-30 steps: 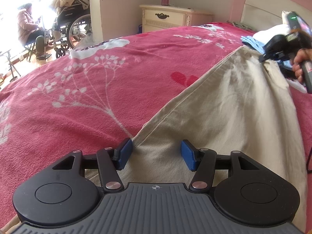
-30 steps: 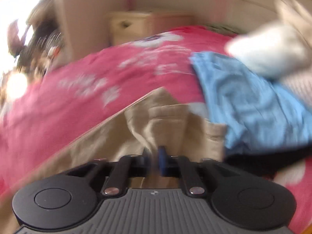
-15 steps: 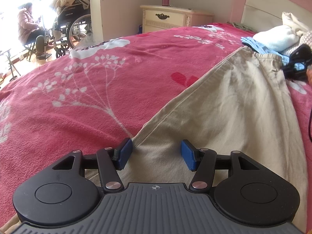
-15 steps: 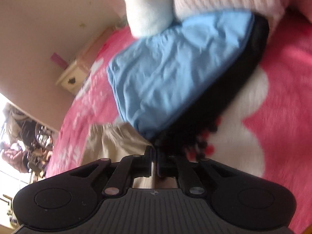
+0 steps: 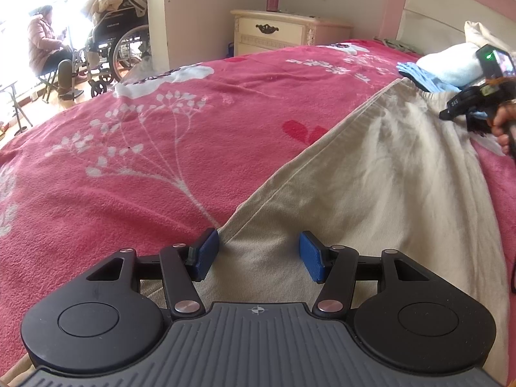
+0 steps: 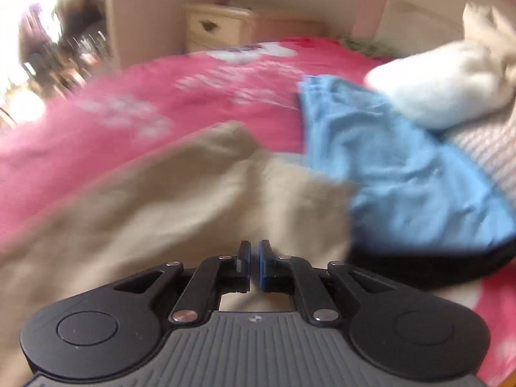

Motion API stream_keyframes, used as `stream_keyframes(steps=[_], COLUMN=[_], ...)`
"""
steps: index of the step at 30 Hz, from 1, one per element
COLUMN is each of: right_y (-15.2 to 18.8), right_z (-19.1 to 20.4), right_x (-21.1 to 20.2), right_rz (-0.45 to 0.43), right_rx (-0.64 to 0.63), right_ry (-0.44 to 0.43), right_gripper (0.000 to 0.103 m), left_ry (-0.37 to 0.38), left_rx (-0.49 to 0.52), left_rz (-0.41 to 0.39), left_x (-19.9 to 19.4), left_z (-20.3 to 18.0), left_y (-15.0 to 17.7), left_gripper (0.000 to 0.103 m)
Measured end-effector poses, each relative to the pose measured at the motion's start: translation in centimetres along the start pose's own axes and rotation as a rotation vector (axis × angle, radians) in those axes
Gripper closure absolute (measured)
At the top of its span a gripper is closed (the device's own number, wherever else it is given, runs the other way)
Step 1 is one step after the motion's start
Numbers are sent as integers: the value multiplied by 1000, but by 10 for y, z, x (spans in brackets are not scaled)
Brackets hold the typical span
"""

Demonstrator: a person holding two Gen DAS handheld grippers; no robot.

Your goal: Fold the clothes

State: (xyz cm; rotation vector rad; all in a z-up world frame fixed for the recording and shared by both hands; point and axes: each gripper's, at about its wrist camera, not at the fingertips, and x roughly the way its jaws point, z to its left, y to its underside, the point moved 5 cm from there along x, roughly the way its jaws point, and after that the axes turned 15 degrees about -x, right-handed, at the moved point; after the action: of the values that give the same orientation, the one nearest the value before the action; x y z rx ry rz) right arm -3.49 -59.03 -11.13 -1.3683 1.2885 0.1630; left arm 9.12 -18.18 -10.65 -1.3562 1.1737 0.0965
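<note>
Right gripper (image 6: 253,264) is swinging back over the waistband since half a second ago | left gripper (image 5: 258,254) is hovering spread at beige trousers (image 5: 371,177) hem, on bed (image 5: 129,148) | right one is pinching shut, seemingly empty | cloth is looking soft, light; grasp hem corners.

Left side of the bed (image 5: 135,167) is lying wide open, nothing but blanket. Near the headboard corner, a clothes pile (image 6: 403,161) is sitting right up against the beige trousers (image 5: 371,193), blocking passage there.
</note>
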Motion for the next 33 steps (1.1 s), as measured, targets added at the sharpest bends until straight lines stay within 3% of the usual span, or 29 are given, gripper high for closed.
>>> stream_keyframes(steps=[1, 4, 6, 8, 9, 11, 12, 14, 15, 17, 19, 22, 23, 25, 28, 31, 33], right_y=[-2, -11, -12, -2, 7, 22, 25, 22, 20, 15, 14, 34, 48, 61, 51, 36, 35], right_z=[-6, -9, 13, 41, 49, 46, 30, -10, -18, -9, 27, 93, 104, 95, 60, 76, 109], right_x=[3, -14, -38, -49, -46, -32, -26, -25, -32, -59, -89, -118, -117, -113, -113, -147, -162], right_rz=[-10, -70, -161, -159, -118, -60, -54, -8, -9, -70, -115, -70, -24, 15, 121, 3, -48], right_rx=[-5, 68, -41, -203, -268, -380, -368, -190, -115, -108, -242, -548, -650, -716, -592, -510, -521], right_ry=[36, 17, -139, -329, -345, -212, -102, 15, -17, -99, -263, -468, -444, -314, -150, -259, -399], right_gripper=[103, 103, 102, 102, 102, 102, 102, 102, 101, 101, 101, 101, 101, 100, 99, 100, 99], left_ry=[3, 10, 12, 14, 17, 23, 25, 30, 32, 37, 42, 50, 53, 52, 37, 46, 87], left_rx=[1, 7, 4, -7, -11, -18, -19, -21, -24, -30, -37, -46, -49, -50, -24, 14, 48], left_rz=[-1, -6, -8, -10, -10, -10, -10, -10, -12, -14, -16, -20, -21, -22, -25, -64, -92], left_x=[0, 0, 0, 0, 0, 2, 2, 2, 2, 3, 4, 5, 5, 4, -4, -20, -33], left_z=[0, 0, 2, 4, 5, 6, 7, 8, 9, 11, 13, 16, 17, 17, 15, 9, -3], left_y=[0, 0, -1, -3, -3, -4, -4, -4, -5, -5, -5, -6, -6, -7, -10, -13, -13], left_gripper=[47, 47, 47, 47, 47, 46, 46, 46, 46, 42, 41, 40, 40, 40, 40, 40, 40])
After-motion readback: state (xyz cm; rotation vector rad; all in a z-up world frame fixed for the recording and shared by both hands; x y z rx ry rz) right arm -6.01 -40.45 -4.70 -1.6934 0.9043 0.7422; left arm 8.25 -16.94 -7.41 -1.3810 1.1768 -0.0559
